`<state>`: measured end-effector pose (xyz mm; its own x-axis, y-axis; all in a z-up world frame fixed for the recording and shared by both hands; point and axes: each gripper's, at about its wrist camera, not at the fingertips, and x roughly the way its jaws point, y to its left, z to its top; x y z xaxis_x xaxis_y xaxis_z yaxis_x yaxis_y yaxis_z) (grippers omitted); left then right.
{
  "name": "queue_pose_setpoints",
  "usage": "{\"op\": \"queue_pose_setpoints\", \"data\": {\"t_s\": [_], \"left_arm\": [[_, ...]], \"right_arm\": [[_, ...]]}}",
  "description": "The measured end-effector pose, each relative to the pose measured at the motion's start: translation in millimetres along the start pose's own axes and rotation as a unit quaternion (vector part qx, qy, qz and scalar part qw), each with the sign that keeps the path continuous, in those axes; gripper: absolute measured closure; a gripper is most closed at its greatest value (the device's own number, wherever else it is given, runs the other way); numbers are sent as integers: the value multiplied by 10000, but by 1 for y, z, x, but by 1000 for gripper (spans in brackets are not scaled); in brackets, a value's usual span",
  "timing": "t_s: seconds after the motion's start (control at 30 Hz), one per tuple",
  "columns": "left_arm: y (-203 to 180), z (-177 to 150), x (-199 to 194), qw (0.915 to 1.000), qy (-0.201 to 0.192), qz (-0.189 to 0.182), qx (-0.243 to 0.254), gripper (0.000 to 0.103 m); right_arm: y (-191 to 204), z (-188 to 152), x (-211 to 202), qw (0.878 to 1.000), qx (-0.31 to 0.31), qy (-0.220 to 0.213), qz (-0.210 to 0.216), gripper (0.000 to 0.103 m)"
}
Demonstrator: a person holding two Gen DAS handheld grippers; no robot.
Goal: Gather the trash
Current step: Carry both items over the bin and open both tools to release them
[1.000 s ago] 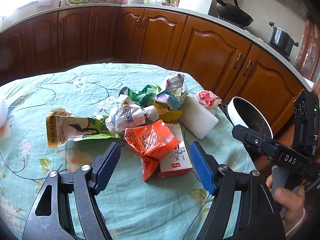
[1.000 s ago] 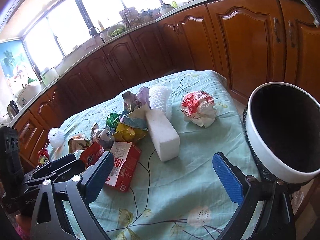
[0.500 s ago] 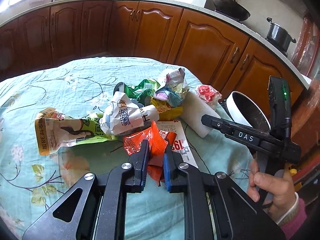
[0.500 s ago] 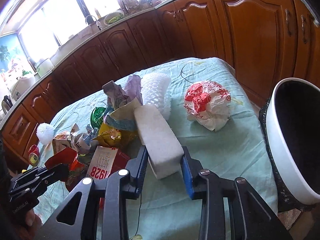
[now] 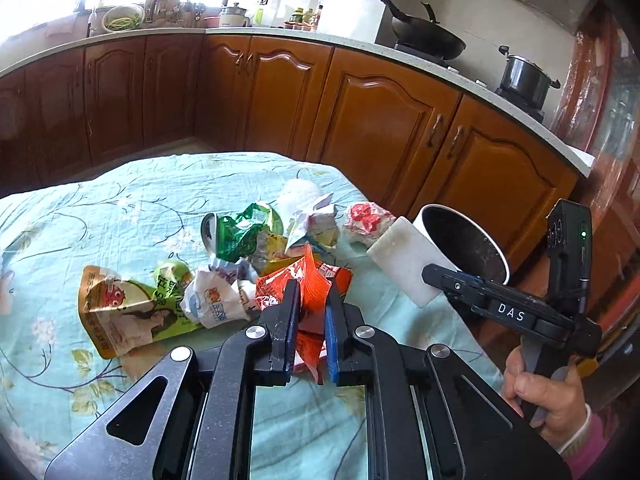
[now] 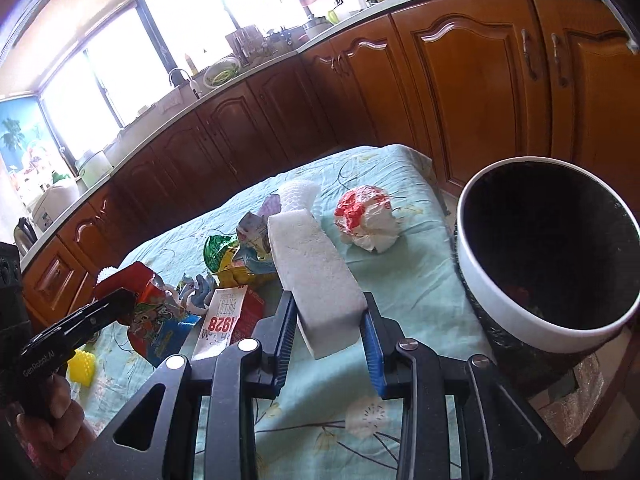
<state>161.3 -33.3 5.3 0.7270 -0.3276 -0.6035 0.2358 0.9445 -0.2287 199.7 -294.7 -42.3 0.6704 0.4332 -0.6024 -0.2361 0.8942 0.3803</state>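
Tongs clamped: left tongs on orange wrapper, right tongs on foam block.

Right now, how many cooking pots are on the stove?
2: a black wok on the nearer burner, and a steel lidded pot to its right. More may be hidden beyond the frame.

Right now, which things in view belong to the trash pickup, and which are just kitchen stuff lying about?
In the job:
- orange wrapper, clamped in the left gripper
- white foam block, clamped in the right gripper
- bin
- crumpled red-and-white bag
- green wrapper

Just lying about:
- wok
- steel pot
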Motion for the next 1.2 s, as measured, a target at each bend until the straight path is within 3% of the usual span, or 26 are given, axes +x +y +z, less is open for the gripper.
{"op": "queue_pose_setpoints", "data": {"t_s": [0.17, 0.67, 1.2], "left_arm": [[-20, 4, -2, 9997, -38, -181, 142, 93], [-85, 4, 39, 9954, 364, -724, 510, 93], [-145, 26, 77, 9887, 479, -1074, 927, 93]], "right_arm": [[-14, -5, -17, 9998, 125, -108, -115, 71], [-62, -9, -57, 9967, 501, -386, -514, 71], [-105, -3, -86, 9895, 751, -593, -1081, 71]]}}
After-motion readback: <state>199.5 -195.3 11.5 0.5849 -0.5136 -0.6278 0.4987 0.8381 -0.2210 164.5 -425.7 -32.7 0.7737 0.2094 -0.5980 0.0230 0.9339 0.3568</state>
